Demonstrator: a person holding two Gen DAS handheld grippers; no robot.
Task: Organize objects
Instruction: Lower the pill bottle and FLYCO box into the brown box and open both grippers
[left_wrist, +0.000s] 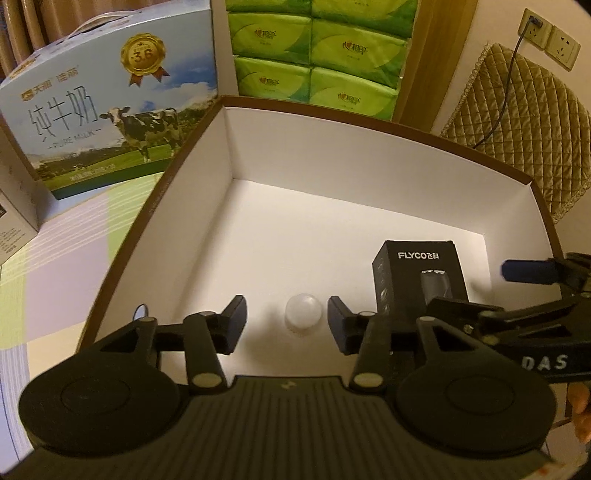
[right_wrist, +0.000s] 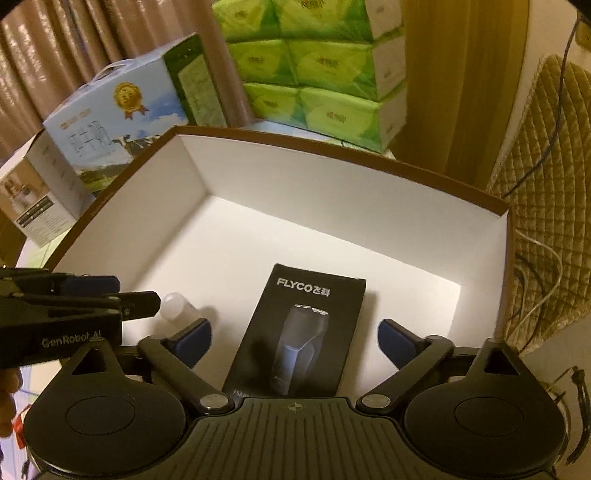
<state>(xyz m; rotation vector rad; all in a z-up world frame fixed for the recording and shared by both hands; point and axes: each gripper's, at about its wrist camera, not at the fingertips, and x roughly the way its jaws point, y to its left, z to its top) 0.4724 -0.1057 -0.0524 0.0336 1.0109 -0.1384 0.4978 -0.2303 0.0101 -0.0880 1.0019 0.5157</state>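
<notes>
Bottle (left_wrist: 303, 313): lies on the box (left_wrist: 332, 147) floor, between the left claw (left_wrist: 287, 320)'s spread fingers, untouched.
Razor carton (right_wrist: 300, 332): inside too, right claw (right_wrist: 294, 341) spread around it.
Advice: lift both claws straight up, clear of contents.

This looks like a room in a home. Long brown curtains (right_wrist: 55, 55) hang at the back. Green packs of soft paper tissues (left_wrist: 317, 51) are piled up beside a blue milk carton with a cow on it (left_wrist: 107, 110). White wall plugs (left_wrist: 550, 37) sit on a cream wall, above a padded gold quilted cover (left_wrist: 532, 122). The worktop wears a pastel checked cloth (left_wrist: 62, 258).
</notes>
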